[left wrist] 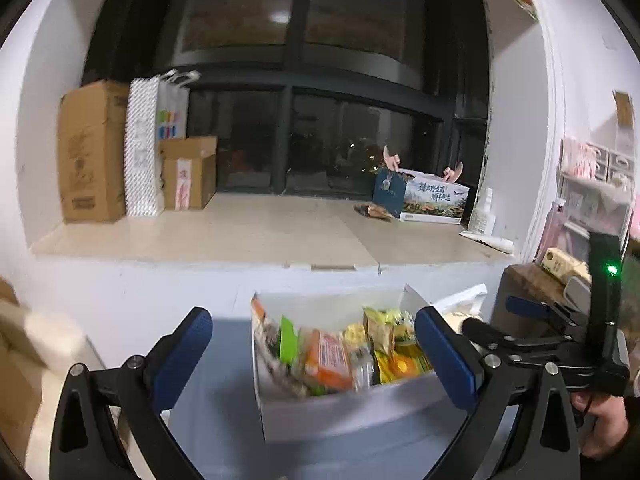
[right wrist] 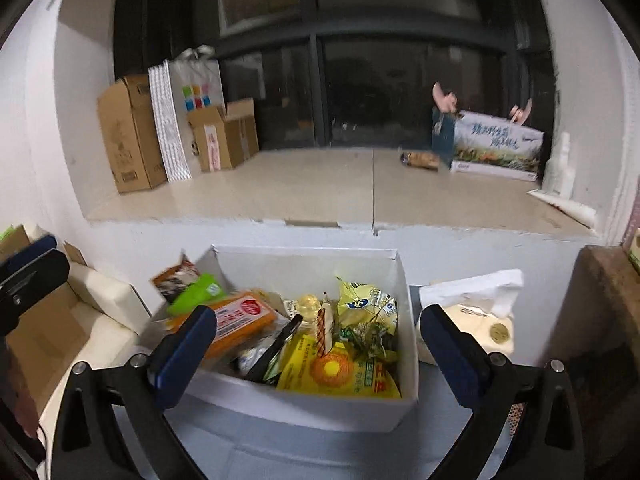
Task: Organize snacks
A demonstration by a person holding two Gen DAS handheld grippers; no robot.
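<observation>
A white open box full of snack packets stands on a grey surface below a window ledge; it also shows in the left wrist view. In it lie an orange packet, a yellow packet, a green packet and crumpled yellow-green wrappers. My left gripper is open and empty, just before the box. My right gripper is open and empty, its fingers either side of the box front. The right gripper shows at the right of the left wrist view.
A tissue pack stands right of the box. Cardboard boxes and a paper bag stand on the ledge's left; a printed carton and a loose snack on its right. An open carton lies left.
</observation>
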